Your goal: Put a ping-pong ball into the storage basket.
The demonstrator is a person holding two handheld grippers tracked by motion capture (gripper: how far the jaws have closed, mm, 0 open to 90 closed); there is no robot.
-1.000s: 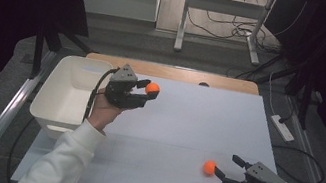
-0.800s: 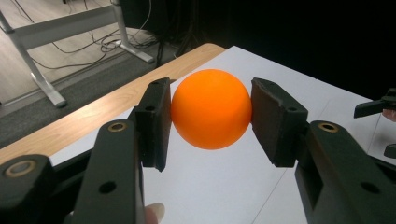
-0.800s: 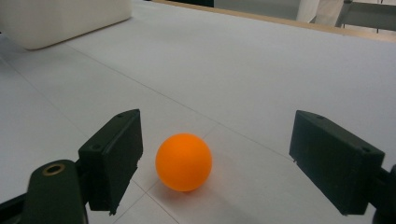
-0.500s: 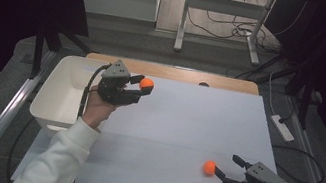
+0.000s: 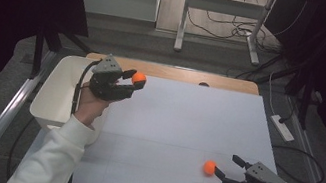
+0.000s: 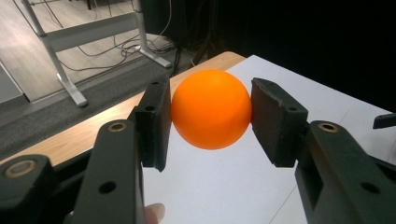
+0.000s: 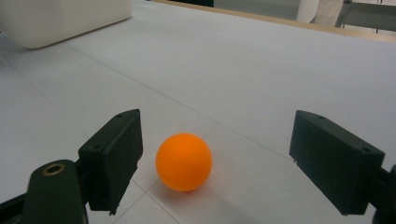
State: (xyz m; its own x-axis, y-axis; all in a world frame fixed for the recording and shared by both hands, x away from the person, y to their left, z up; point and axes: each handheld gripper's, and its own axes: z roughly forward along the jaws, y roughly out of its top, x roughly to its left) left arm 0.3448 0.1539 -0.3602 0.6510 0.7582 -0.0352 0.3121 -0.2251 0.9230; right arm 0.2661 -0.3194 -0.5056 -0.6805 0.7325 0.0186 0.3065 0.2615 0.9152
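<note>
An orange ball (image 5: 139, 77) is pinched between the pads of my left gripper (image 5: 135, 79), held in the air just right of the white bin (image 5: 55, 98). In the left gripper view both pads press on the sides of the ball (image 6: 211, 108). A second orange ball (image 5: 209, 167) rests on the white table sheet near the front right. My right gripper (image 5: 226, 166) stands open around it. In the right gripper view that ball (image 7: 183, 161) lies between the wide jaws, nearer the left one, touching neither.
The white bin stands at the table's left edge, and its corner (image 7: 65, 18) shows far off in the right gripper view. A wooden table edge (image 5: 179, 74) runs along the back. A power strip (image 5: 282, 128) lies on the floor to the right.
My left gripper has carried its ball to the left, toward the bin, and slightly up. The right gripper and the ball on the table have stayed put.
</note>
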